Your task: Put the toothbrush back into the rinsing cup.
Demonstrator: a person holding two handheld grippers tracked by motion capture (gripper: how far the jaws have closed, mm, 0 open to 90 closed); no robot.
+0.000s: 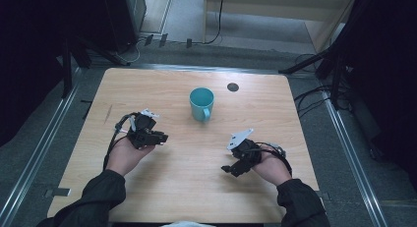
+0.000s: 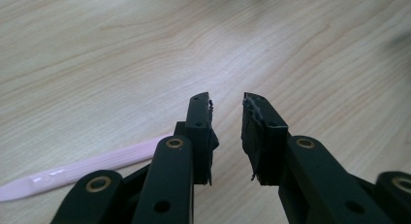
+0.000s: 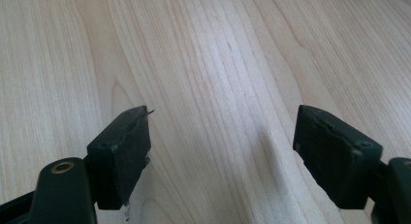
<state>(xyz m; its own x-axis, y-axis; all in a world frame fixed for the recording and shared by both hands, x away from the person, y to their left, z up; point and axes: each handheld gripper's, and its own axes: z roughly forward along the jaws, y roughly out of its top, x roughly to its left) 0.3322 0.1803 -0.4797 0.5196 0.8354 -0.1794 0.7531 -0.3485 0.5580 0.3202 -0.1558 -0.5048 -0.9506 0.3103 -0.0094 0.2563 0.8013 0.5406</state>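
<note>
Left hand-held gripper (image 1: 160,137) near-closed, empty; right hand-held gripper (image 1: 227,168) wide apart, empty. Both short of teal mug (image 1: 201,103). I'd bring right toward mug handle, square, low over worktop (image 1: 172,187).

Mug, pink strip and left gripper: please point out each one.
Mug (image 1: 201,103), high view, on its outer wall.
Pink strip (image 2: 87,168), left gripper view, on its middle.
Left gripper (image 2: 227,129), left gripper view, midway between the jaws.

Probably a lab: dark curtains (image 1: 29,65), floor rails (image 1: 39,148), cables (image 1: 314,97) around a wooden table (image 1: 162,89).
</note>
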